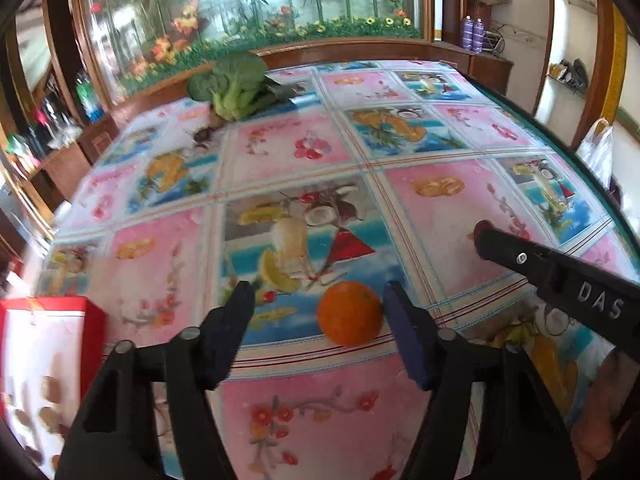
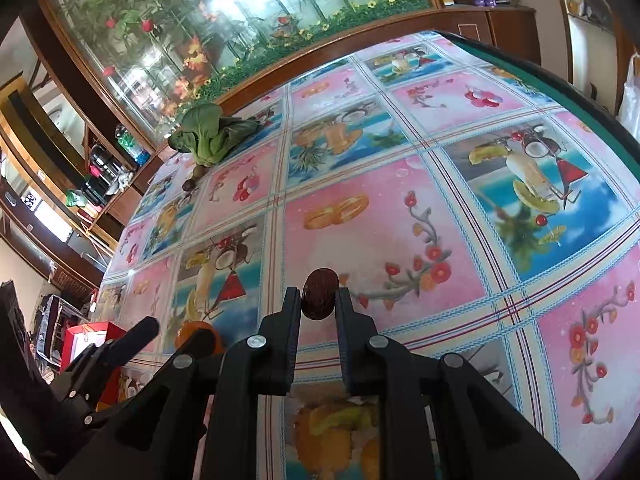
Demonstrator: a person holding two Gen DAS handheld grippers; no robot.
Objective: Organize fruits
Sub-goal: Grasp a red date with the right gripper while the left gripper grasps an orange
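One orange (image 1: pixel 349 313) between left tool (image 1: pixel 318 312) fingers.

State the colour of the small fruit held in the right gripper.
Dark reddish-brown fruit, clearest in the right wrist view.

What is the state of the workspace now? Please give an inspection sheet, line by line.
Surface: table under a fruit-print cloth.
Job's things: orange on the cloth; dark red fruit held.
Clutter: leafy greens at the far edge; red box at near left.
Grippers: left tongs open around the orange; right tongs shut on the dark red fruit.
Cables: nothing seen.
Surroundings: flower-painted glass panel, wooden shelves.
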